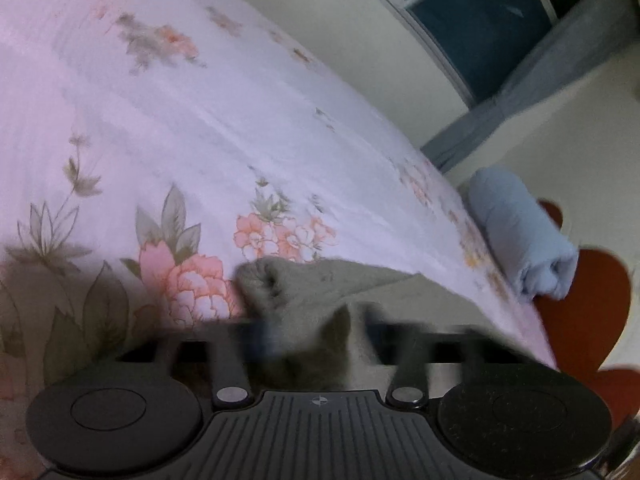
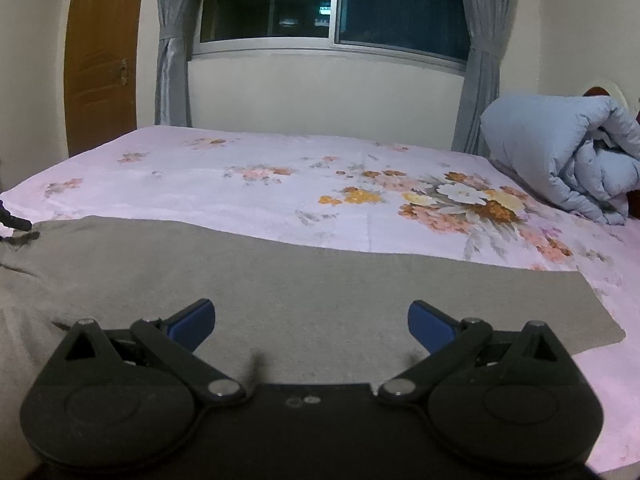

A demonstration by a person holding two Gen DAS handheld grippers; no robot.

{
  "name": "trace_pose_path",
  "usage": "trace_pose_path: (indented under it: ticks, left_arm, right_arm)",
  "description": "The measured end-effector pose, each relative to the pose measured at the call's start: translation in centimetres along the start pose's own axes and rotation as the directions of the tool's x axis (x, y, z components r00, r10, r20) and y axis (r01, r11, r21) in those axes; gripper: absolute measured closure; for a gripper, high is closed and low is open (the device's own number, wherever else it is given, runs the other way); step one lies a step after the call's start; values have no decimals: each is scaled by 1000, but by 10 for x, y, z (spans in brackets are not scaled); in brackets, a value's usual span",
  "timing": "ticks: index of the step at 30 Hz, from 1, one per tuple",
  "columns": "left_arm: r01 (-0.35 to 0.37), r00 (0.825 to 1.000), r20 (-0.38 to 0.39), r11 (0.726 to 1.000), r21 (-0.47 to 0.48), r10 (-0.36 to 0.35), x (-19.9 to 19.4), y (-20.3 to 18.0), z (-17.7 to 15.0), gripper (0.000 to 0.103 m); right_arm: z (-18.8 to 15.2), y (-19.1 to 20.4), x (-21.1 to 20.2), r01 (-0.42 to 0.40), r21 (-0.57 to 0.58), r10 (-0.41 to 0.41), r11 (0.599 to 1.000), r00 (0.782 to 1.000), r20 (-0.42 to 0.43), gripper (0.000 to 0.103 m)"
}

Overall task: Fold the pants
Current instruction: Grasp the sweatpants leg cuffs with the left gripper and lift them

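Grey pants (image 2: 280, 272) lie spread flat across the near part of the bed, one leg end reaching right. In the right wrist view my right gripper (image 2: 312, 322) hovers just over the cloth, its blue pads (image 2: 192, 324) wide apart and open, with nothing pinched. In the left wrist view, which is blurred, my left gripper (image 1: 320, 332) is shut on a bunched-up edge of the grey pants (image 1: 320, 280), and the fabric rises in a puckered fold between the fingers. A dark fingertip of the left gripper (image 2: 16, 222) shows at the pants' far left edge.
The bed has a pale floral sheet (image 2: 260, 184) that stretches back to the wall. A rolled light blue quilt (image 2: 560, 152) lies at the right, by a red headboard (image 1: 580, 300). Behind the bed are a window (image 2: 332, 4), grey curtains (image 2: 172, 60) and a brown door (image 2: 100, 60).
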State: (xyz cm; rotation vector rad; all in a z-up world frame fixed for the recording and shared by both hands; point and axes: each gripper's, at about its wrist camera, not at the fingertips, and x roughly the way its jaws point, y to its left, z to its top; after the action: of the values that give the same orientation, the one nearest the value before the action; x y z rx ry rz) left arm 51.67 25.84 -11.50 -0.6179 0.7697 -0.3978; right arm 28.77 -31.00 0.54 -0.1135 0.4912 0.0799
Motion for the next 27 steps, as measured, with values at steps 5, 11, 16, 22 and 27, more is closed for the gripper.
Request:
trace_pose_path:
  ticks: [5,11,16,22,27]
  left_arm:
    - [67,996,61,996,59,-71,-33,-23,9,90]
    - [92,989,109,991,96,-102,-61,-46,11,90]
    - [84,991,101,993,78,-92,-63,-42,6,90]
    - [57,995,79,996,65,-62,-51,-34,4,90]
    - [34,997,63,998,49,-37,-41,-28,4,90]
  right_arm:
    - [11,-3,10,-32,-17,31,999,999,-23,6]
    - [50,-10,66,-174,-104,161,979,979,-121,12]
    - [70,-9,133,-299,-206,253,932,941,-223,47]
    - [73,-3,188,-410,-312,313,857,895,-317,68]
    - [69,-2,206,-483,-351,338,802,852,-401,85]
